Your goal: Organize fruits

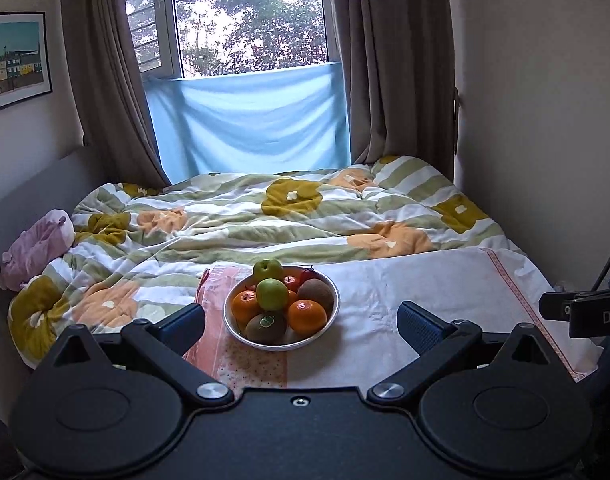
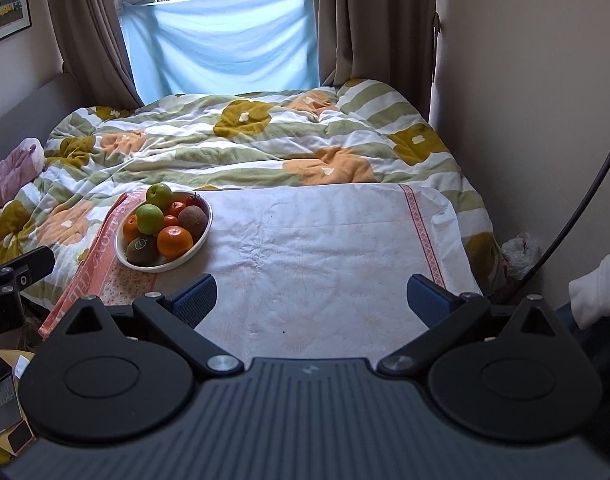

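A white bowl (image 1: 233, 326) (image 2: 123, 258) piled with fruit rests on a white cloth (image 1: 425, 292) (image 2: 313, 240) spread over the bed. It holds green apples (image 1: 272, 294) (image 2: 150, 218), oranges (image 1: 307, 316) (image 2: 174, 242), kiwis (image 1: 265, 326) (image 2: 142, 251) and a red fruit (image 2: 196, 201). My left gripper (image 1: 301, 326) is open, its fingers standing either side of the bowl and short of it. My right gripper (image 2: 312, 300) is open over bare cloth, right of the bowl, with nothing between its fingers.
A rumpled flowered quilt (image 1: 265, 216) (image 2: 245, 140) covers the bed beyond the cloth. A pink plush toy (image 1: 37, 248) (image 2: 13, 172) lies at the left. Walls close in on both sides. A white sleeve (image 2: 597, 292) and a black cable (image 2: 577, 208) are at the right.
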`<state>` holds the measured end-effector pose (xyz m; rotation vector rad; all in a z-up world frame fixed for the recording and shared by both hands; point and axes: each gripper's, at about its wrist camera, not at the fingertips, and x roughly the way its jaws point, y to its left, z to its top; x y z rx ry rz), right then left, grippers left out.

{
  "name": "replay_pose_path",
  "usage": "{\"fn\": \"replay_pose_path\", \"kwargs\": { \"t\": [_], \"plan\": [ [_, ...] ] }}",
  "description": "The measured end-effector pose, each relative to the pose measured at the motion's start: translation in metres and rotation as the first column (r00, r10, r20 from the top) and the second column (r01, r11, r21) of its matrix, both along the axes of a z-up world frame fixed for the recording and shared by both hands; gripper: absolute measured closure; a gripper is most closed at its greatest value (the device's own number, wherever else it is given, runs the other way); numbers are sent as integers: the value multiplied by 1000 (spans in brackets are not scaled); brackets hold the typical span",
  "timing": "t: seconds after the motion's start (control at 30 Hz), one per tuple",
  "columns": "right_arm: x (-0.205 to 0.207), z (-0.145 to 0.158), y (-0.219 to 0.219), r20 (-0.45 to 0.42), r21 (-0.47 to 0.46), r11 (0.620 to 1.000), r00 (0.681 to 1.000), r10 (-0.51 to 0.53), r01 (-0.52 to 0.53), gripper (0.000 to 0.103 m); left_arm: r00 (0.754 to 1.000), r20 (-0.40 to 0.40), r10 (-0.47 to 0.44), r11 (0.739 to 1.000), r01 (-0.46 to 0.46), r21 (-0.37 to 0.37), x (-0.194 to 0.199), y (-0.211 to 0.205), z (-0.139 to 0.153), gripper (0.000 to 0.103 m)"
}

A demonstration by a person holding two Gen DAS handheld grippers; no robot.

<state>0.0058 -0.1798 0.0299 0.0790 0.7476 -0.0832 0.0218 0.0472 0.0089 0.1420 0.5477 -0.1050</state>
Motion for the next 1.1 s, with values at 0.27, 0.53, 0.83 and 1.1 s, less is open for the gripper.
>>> {"fn": "replay_pose_path", "kwargs": {
  "t": [0.27,0.53,0.83,1.1],
  "plan": [
    [3,0,0,-2,7,1000,1000,-2,2,0,1000,-1,-9,1000,9,5,1,-1,0,0],
    [4,-2,3,-8,5,1000,1000,4,-4,0,1000,1,-4,1000,4,-7,3,0,2,0],
    [2,-2,4,-5,8,1000,1000,-2,2,0,1000,10,-22,1000,22,-9,2,0,4,0],
    [0,-2,5,-5,6,1000,1000,-7,7,0,999,13,-36,999,36,-6,1,-1,5,0]
  ]
}}
